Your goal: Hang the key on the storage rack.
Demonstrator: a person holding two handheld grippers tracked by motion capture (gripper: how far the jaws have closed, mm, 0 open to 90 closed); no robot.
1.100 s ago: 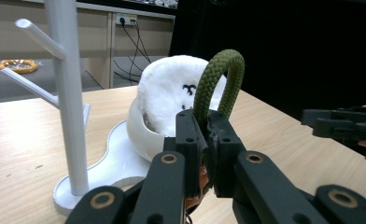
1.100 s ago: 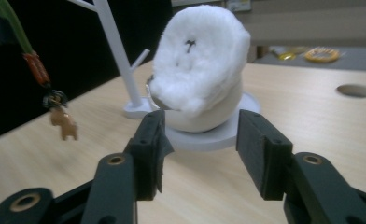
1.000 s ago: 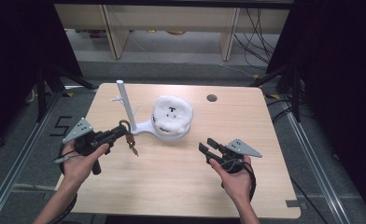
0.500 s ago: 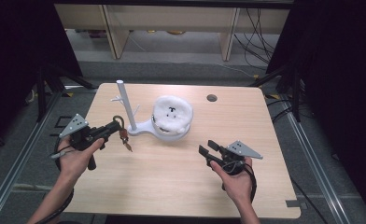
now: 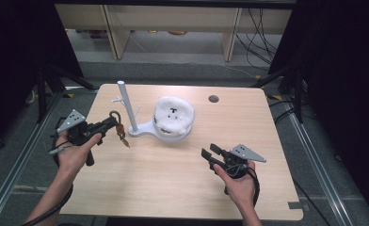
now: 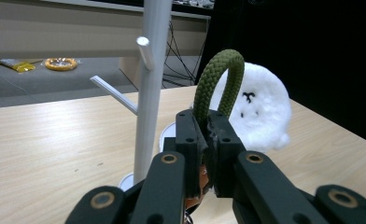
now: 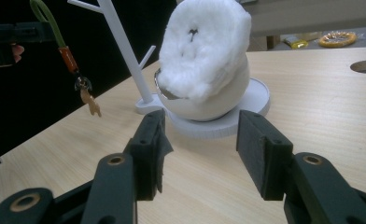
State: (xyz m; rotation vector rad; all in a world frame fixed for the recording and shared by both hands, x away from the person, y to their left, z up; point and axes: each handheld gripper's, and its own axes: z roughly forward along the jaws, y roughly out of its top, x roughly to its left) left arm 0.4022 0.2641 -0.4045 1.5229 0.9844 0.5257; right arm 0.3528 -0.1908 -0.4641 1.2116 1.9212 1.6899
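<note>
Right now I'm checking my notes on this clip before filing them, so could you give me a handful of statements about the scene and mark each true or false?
1. The left gripper is shut on the green cord loop of a keychain. True.
2. The keychain already hangs on a peg of the white stand. False: it is held in the air beside the stand, apart from the pegs.
3. The right gripper holds the white plush. False: its jaws stand open with nothing between them, short of the plush.
4. The plush sits on the stand's round base. True.
5. A small key dangles below the cord. True.
</note>
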